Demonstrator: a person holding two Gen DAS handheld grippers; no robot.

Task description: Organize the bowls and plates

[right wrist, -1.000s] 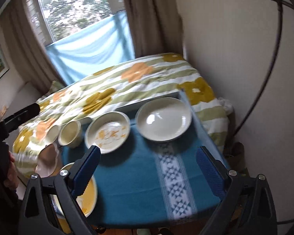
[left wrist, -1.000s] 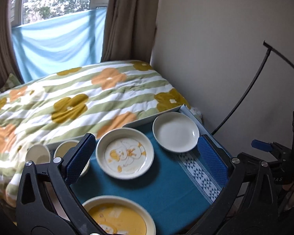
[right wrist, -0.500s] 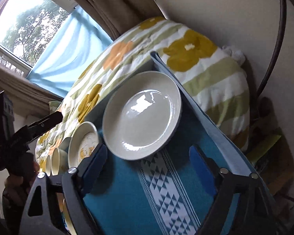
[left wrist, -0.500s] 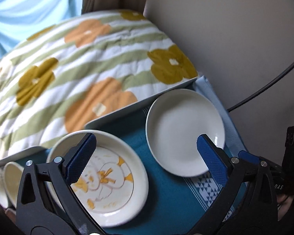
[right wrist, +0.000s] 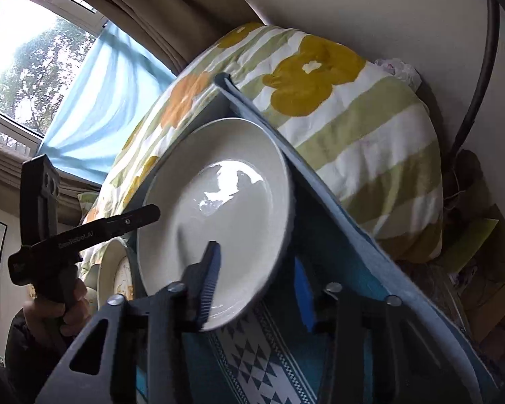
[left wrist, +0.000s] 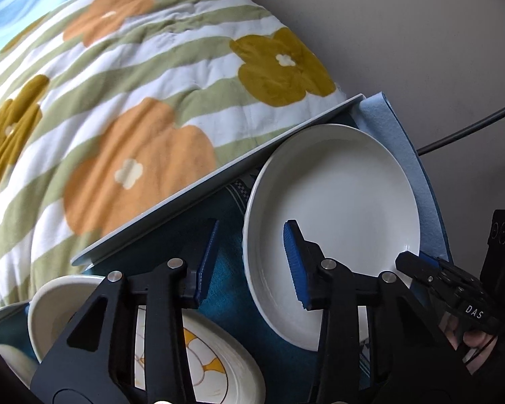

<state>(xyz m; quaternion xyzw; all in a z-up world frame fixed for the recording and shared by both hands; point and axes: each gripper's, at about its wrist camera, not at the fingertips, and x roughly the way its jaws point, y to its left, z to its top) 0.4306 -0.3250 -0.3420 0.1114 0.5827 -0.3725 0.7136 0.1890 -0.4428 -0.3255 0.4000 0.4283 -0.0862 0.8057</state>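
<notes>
A plain white plate (left wrist: 340, 208) lies at the table's far right corner; it also shows in the right wrist view (right wrist: 225, 208). My left gripper (left wrist: 249, 262) straddles its left rim, one pad outside and one inside, jaws half closed, not clamped. My right gripper (right wrist: 259, 289) straddles its near right rim the same way, with a gap still visible. A patterned white bowl with a yellow drawing (left wrist: 202, 360) sits to the plate's left, partly behind my left gripper. It also shows in the right wrist view (right wrist: 114, 279).
A teal tablecloth (right wrist: 262, 367) covers the table. A flowered quilt on a bed (left wrist: 134, 101) borders the table's far edge. A wall and a black cable (right wrist: 478, 77) stand at the right. A further white bowl (left wrist: 10, 357) sits at far left.
Both grippers have moved forward onto the white plate and narrowed their jaws around opposite rims. The yellow bowl and cups have left the views.
</notes>
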